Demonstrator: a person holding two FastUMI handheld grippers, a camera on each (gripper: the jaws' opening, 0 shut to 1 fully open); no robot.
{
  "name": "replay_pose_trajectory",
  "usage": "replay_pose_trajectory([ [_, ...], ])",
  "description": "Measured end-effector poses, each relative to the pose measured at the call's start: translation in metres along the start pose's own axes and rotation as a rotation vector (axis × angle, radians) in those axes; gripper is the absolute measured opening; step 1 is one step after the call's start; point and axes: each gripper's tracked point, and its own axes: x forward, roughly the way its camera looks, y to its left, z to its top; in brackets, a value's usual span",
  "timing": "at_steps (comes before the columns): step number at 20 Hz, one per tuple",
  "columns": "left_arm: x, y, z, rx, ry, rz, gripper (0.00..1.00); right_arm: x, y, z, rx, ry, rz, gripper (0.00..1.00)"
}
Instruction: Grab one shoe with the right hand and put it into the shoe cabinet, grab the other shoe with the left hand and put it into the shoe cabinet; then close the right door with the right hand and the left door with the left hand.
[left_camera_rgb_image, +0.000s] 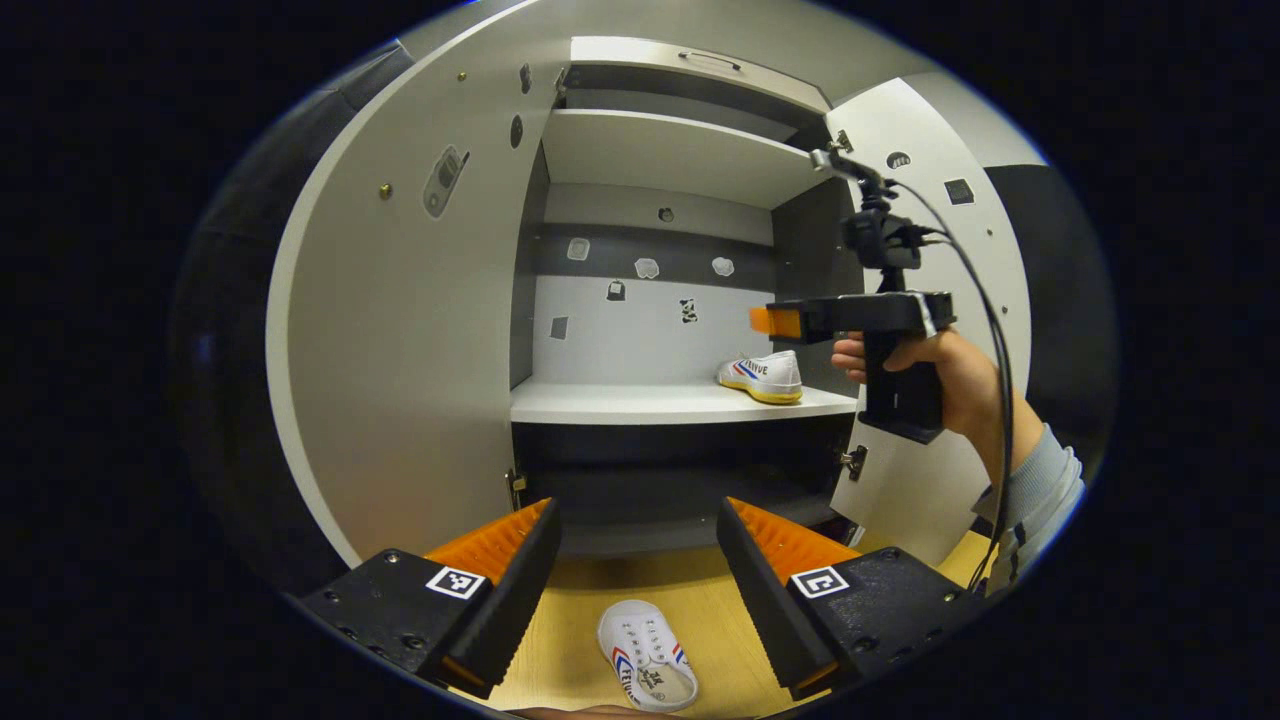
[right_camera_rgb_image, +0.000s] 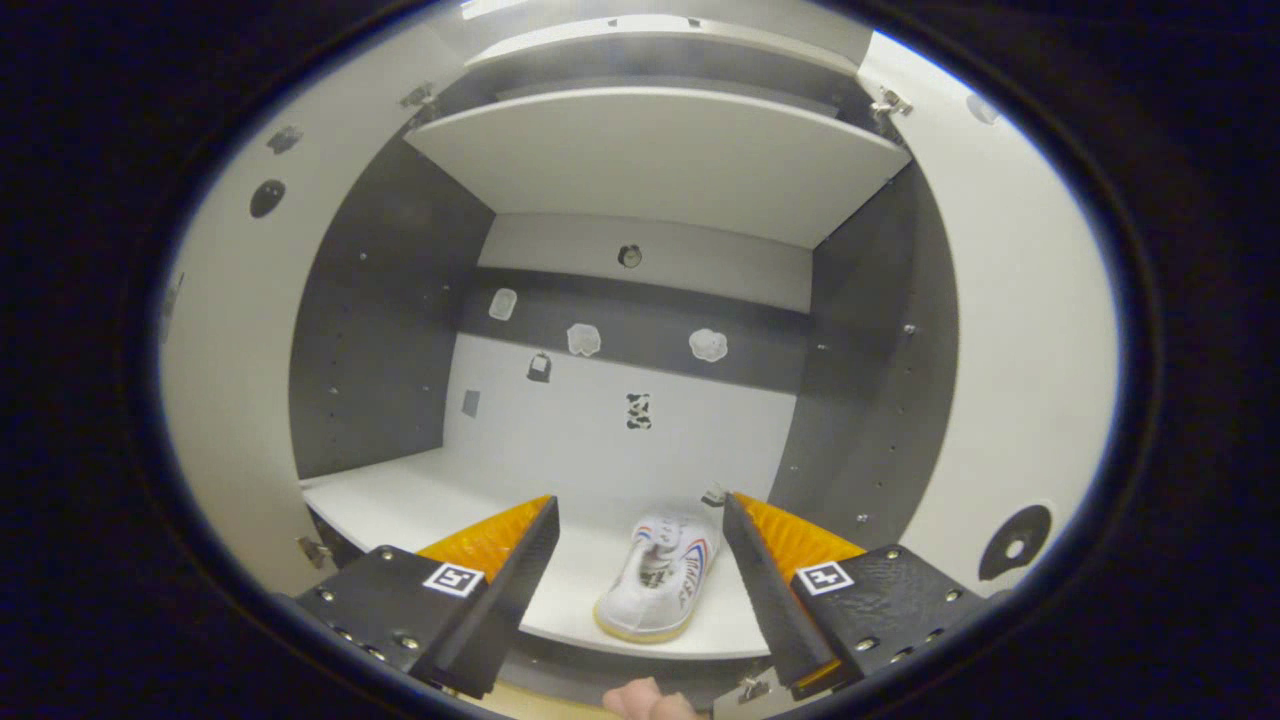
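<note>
White canvas shoe (right_camera_rgb_image: 655, 590) rests on cabinet shelf (right_camera_rgb_image: 400, 505); second white canvas shoe (left_camera_rgb_image: 646, 655) awaits on wooden floor (left_camera_rgb_image: 560, 640). Both tools, left tool (left_camera_rgb_image: 637, 570) and right tool (right_camera_rgb_image: 640, 570), gape empty; both doors remain open.

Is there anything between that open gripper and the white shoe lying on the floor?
Nothing visible. The white canvas shoe lies on the wooden floor between and just below the left gripper's spread orange fingers, with bare floor around it. The other shoe already sits on the white cabinet shelf.
</note>
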Motion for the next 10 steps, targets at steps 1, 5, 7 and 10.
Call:
replay_pose_trajectory([
  [1,-0.005,0.0,-0.001,-0.011,-0.01,-0.008,0.97,-0.018,0.003,0.01,0.021,-0.027,-0.002,0.98],
  [5,-0.027,0.002,-0.006,-0.026,-0.033,-0.016,0.96,-0.104,0.007,0.025,0.061,-0.083,-0.052,0.98],
  [7,-0.037,0.009,-0.005,-0.02,-0.039,0.01,0.95,-0.147,0.01,0.025,0.082,-0.099,-0.068,0.98],
  [10,-0.047,0.012,-0.015,-0.036,-0.026,0.013,0.95,-0.208,0.014,0.024,0.056,-0.11,-0.082,0.97],
])
